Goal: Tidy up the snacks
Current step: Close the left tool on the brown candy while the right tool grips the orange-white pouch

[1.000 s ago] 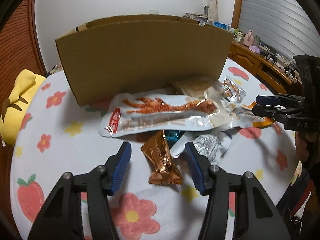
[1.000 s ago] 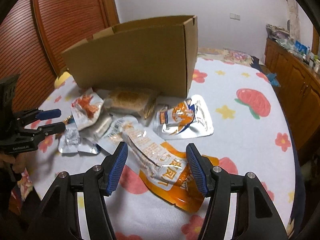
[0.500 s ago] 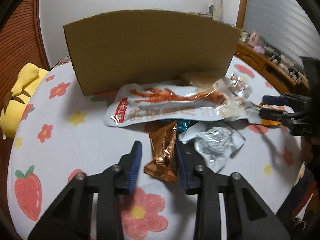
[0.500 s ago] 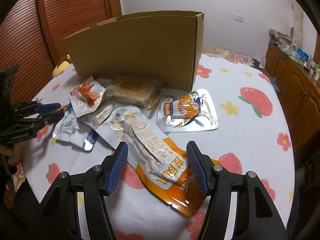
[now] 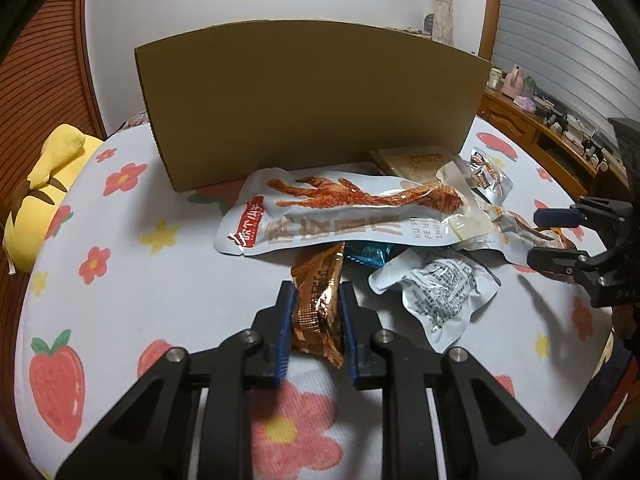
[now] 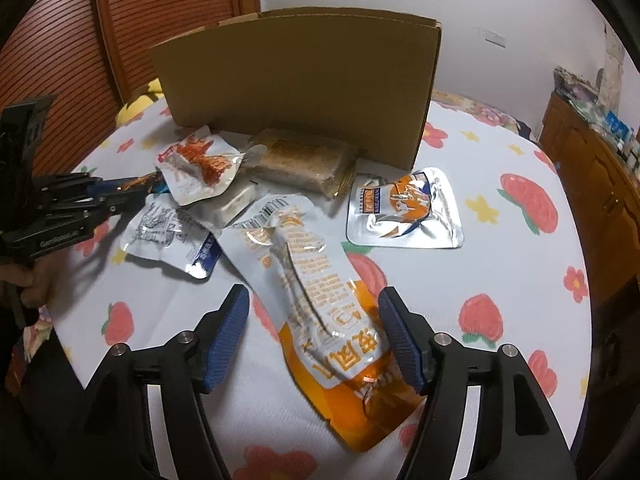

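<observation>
Left gripper (image 5: 317, 316) pinches a crinkly copper foil packet (image 5: 318, 304) lying on the tablecloth (image 5: 168, 300) before the cardboard box (image 5: 312, 92); slick foil may slide out, or drag the glossy pouch (image 5: 344, 216) overlapping its tip. Right gripper (image 6: 314, 330), jaws opening, straddles a long orange-and-silver pouch (image 6: 316, 280) without touching; that limp film may buckle when squeezed.
</observation>
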`<state>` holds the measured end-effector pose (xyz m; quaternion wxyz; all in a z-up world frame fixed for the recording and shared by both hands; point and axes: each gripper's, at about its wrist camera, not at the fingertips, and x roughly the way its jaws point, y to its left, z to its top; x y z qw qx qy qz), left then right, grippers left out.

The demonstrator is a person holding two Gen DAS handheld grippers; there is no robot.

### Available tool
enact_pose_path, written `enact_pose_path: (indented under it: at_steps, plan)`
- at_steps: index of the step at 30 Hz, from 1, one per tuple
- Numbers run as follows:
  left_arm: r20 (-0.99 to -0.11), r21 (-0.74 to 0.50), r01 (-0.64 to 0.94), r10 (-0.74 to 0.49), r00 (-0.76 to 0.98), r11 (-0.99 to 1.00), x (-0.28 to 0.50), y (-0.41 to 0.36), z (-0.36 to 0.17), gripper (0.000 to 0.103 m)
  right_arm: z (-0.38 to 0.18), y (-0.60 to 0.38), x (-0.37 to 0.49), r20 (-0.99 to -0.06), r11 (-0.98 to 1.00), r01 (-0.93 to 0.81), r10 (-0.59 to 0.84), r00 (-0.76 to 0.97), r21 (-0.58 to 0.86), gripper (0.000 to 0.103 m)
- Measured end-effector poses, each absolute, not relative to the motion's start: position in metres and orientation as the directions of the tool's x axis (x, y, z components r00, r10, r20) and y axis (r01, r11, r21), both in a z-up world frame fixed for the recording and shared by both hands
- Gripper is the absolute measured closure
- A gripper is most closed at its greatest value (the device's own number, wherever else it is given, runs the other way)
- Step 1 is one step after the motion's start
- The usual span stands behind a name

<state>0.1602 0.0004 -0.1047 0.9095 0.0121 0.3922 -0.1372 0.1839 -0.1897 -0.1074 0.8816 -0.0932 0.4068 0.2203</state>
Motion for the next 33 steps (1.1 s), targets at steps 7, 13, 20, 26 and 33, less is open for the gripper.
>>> enact_pose_path:
  at_steps: [7,13,20,26,33]
  plan:
    - [-0.715,-0.111,0.256,-0.256,0.651,0.960,0.161,0.004,-0.105,0.083,-0.111,-0.180,0.205,-0.786,0.876,-0.481,0.323,0.527,0.037,0.032]
    - [-0.714,-0.110,0.257,-0.256,0.651,0.960,0.160,0.004,-0.105,0.083,-0.110,-0.164,0.210,-0.796,0.855,-0.518,0.333,0.506,0.029,0.031]
    - [-0.714,-0.111,0.256,-0.256,0.651,0.960,0.160,0.004,-0.105,0.083,-0.112,-0.152,0.212,-0.814,0.836,-0.548,0.302,0.496,-0.023,0.027]
    - [-0.713,-0.116,0.258,-0.261,0.650,0.959,0.160,0.004,-0.105,0.083,-0.112,-0.152,0.213,-0.814,0.836,-0.548,0.296,0.499,-0.032,0.032]
    - [-0.713,-0.121,0.260,-0.266,0.648,0.958,0.160,0.005,-0.105,0.083,-0.110,-0.160,0.202,-0.816,0.836,-0.549,0.295,0.497,-0.032,0.053]
